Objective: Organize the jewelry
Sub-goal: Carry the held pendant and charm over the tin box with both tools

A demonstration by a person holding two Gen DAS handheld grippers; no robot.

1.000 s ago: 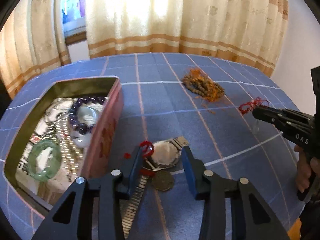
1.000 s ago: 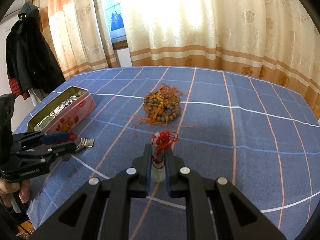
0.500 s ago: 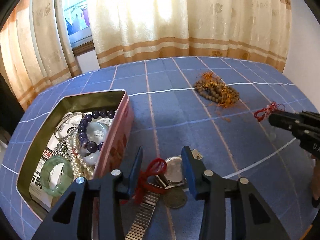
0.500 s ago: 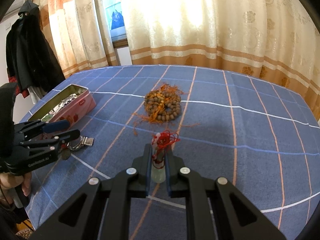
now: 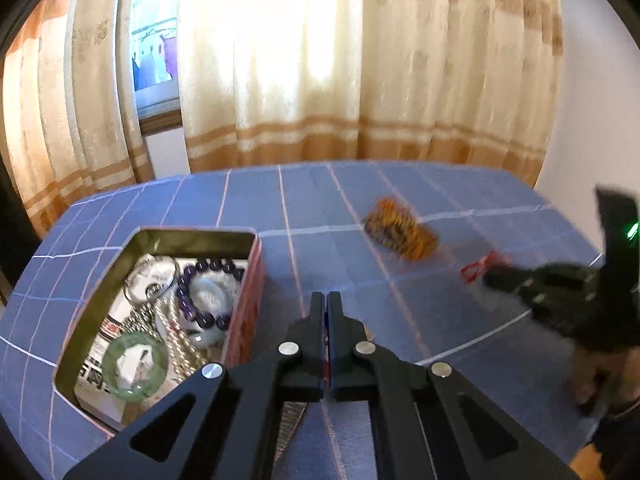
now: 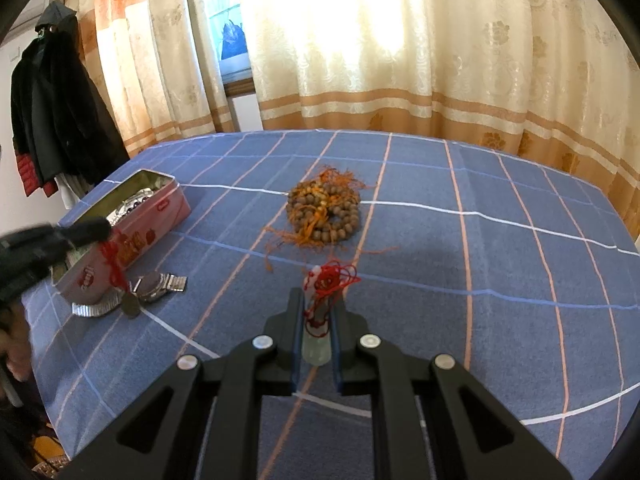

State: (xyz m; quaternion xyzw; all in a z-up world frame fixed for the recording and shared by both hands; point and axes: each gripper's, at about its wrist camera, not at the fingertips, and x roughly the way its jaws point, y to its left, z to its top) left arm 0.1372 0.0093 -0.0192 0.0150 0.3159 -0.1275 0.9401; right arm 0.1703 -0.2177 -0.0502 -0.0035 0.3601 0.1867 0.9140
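A: While the left wrist camera is looking down its fingers, what is the left gripper point(image 5: 327, 300) doing?

B: Its fingers are pressing nearly together beside the open pink rectangular metal tin point(image 5: 256, 280). What they are pinching is hidden from this view. A ribbed silver metal watch band point(image 5: 290, 420) is showing under the jaws.

A: What is lying in the tin?

B: A translucent green jade bangle point(image 5: 134, 366), a dark purple bead bracelet point(image 5: 200, 284) and white pearl strands point(image 5: 176, 332). The orange-tasselled brown wooden bead coil point(image 5: 400, 228) is sitting blurred on the blue checked tablecloth point(image 5: 312, 208), farther off.

A: And through the right wrist camera?

B: The right gripper point(image 6: 316, 312) is gripping a pale green stone pendant on a red knotted cord point(image 6: 318, 340), fingers narrow around it. The bead coil point(image 6: 324, 210) is lying ahead. At left, the left gripper point(image 6: 100, 232) is holding a red cord point(image 6: 112, 264) whose round bronze coin charm point(image 6: 131, 305) is hanging down to the cloth, by a silver metal wristwatch point(image 6: 152, 282) lying against the tin point(image 6: 136, 236).
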